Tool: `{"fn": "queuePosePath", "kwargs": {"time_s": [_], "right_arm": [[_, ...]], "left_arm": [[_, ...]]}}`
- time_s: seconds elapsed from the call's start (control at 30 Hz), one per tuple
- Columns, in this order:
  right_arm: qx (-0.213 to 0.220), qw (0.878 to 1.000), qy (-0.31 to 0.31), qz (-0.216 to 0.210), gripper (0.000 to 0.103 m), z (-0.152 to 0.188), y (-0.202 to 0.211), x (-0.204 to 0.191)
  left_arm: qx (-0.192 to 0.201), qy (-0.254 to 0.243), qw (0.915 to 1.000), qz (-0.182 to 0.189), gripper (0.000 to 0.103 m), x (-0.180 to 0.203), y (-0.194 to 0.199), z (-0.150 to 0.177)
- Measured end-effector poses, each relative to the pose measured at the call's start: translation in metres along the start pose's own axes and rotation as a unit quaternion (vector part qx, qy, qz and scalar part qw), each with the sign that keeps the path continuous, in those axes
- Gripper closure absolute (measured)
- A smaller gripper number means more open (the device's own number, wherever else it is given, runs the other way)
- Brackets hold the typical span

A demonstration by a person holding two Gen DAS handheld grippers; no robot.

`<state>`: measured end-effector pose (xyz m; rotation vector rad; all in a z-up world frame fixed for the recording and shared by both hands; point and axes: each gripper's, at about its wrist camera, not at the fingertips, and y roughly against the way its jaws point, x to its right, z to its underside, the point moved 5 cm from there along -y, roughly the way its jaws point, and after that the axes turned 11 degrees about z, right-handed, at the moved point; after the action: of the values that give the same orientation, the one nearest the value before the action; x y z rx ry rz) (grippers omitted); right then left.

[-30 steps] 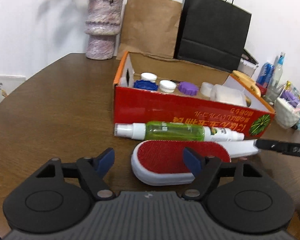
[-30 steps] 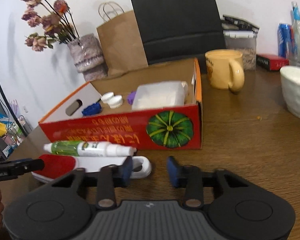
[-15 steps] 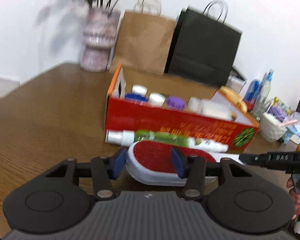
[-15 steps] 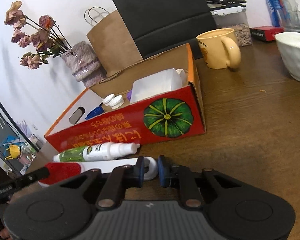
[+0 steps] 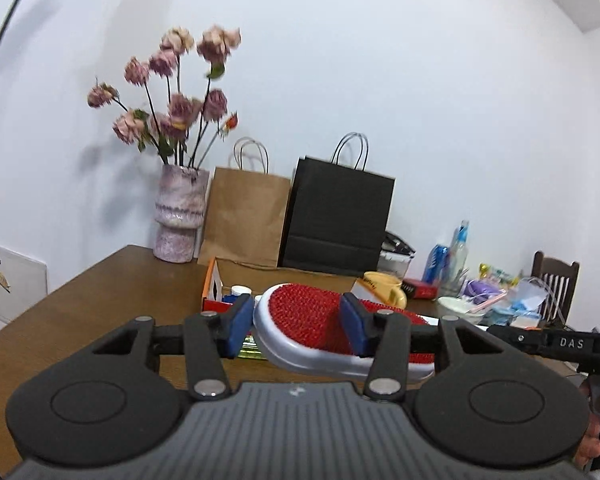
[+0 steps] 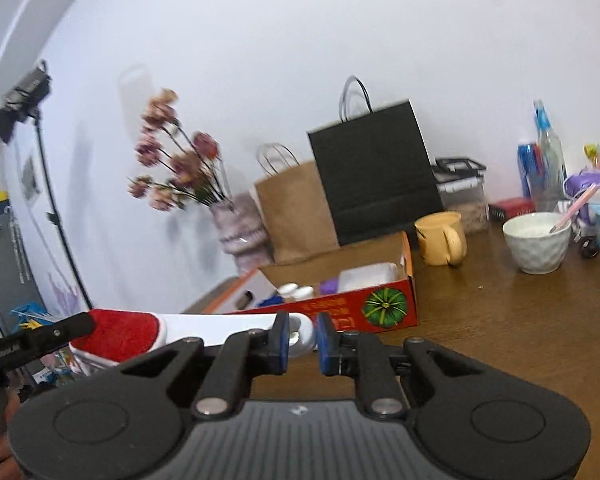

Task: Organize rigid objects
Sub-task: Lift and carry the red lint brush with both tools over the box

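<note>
A white lint brush with a red bristle pad (image 5: 312, 316) is held up off the table at both ends. My left gripper (image 5: 298, 326) is shut on its red head. My right gripper (image 6: 303, 342) is shut on the white handle end (image 6: 300, 334); the red head (image 6: 120, 334) shows at the left of that view. The red cardboard box (image 6: 380, 308) with a pumpkin picture sits on the wooden table behind the brush, holding several caps and a white container (image 6: 366, 276). A green spray bottle (image 5: 250, 350) lies on the table below the brush, mostly hidden.
A vase of dried flowers (image 5: 178, 212), a brown paper bag (image 5: 244, 216) and a black paper bag (image 5: 336, 216) stand at the table's back. A yellow mug (image 6: 442, 238), a white bowl (image 6: 536, 246), bottles and clutter sit to the right. A chair (image 5: 554, 288) stands at far right.
Both grippers closed on the lint brush and lifted it off the table. Both views tilted upward, so the box and spray bottle sit lower and farther.
</note>
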<state>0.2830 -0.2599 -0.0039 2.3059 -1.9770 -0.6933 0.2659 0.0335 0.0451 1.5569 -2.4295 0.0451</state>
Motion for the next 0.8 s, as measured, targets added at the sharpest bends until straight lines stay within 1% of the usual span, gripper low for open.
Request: {"fn": "queuePosePath", "kwargs": {"time_s": [0.1,0.17,0.27,0.37,0.43,0.53,0.63,0.73,0.8], "right_arm": [[0.022,1.0,-0.008,-0.012,0.087,0.005,0.035,-0.008],[0.033,0.999,0.002,-0.011,0.087,0.008,0.058,-0.014],[0.051,0.999,0.018,-0.007,0.087,0.015,0.092,-0.022],[0.07,0.997,0.007,-0.009,0.087,0.021,0.122,-0.02],[0.076,0.997,-0.002,-0.008,0.087,0.024,0.136,-0.016],[0.08,0.997,-0.004,-0.003,0.087,0.027,0.151,-0.014],[0.087,0.996,-0.009,-0.001,0.087,0.029,0.161,-0.012],[0.092,0.996,-0.011,0.002,0.087,0.029,0.163,-0.009],[0.088,0.996,-0.013,0.005,0.087,0.027,0.157,-0.007]], "left_arm": [[0.012,0.007,0.9999,-0.009,0.055,0.009,0.03,-0.002],[0.025,0.011,0.9995,-0.014,0.055,0.018,0.054,-0.002],[0.048,0.004,0.9986,-0.02,0.055,0.034,0.086,-0.002],[0.067,-0.009,0.9976,-0.018,0.055,0.051,0.115,0.002],[0.075,-0.019,0.9969,-0.014,0.055,0.062,0.128,0.005],[0.08,-0.033,0.9962,-0.016,0.055,0.074,0.138,0.007],[0.086,-0.038,0.9955,-0.009,0.055,0.081,0.143,0.006],[0.08,-0.035,0.9961,-0.007,0.055,0.082,0.14,0.007],[0.078,-0.029,0.9965,-0.007,0.055,0.081,0.136,0.009]]}}
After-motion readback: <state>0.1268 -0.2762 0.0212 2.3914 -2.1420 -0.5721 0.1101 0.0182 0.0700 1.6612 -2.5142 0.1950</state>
